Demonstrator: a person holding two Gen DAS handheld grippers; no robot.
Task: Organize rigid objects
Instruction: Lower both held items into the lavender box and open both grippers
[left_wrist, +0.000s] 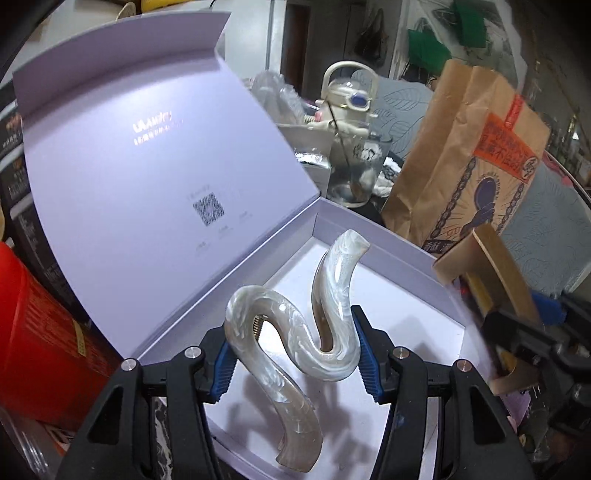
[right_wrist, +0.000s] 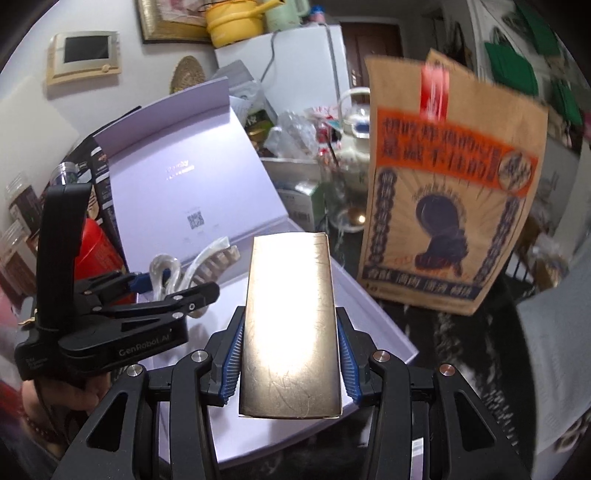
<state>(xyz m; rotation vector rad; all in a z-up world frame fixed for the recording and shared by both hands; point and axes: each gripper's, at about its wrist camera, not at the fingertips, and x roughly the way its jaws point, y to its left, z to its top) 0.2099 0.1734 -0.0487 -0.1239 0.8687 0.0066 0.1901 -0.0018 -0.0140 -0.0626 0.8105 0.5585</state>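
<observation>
My left gripper (left_wrist: 295, 354) is shut on a pearly white S-shaped hair clip (left_wrist: 295, 332) and holds it just above the floor of an open lilac gift box (left_wrist: 406, 266). The clip also shows in the right wrist view (right_wrist: 192, 269), held by the left gripper (right_wrist: 162, 291). My right gripper (right_wrist: 290, 362) is shut on a curved gold metal clip (right_wrist: 290, 332) and holds it over the box's near right part (right_wrist: 373, 325). In the left wrist view the gold clip (left_wrist: 498, 273) hangs at the box's right edge.
The box lid (left_wrist: 147, 147) stands open at the left. A brown paper bag (right_wrist: 443, 192) stands behind the box to the right. A glass cup (left_wrist: 354, 173), a white kettle (left_wrist: 347, 99) and a red tin (left_wrist: 40, 343) crowd around.
</observation>
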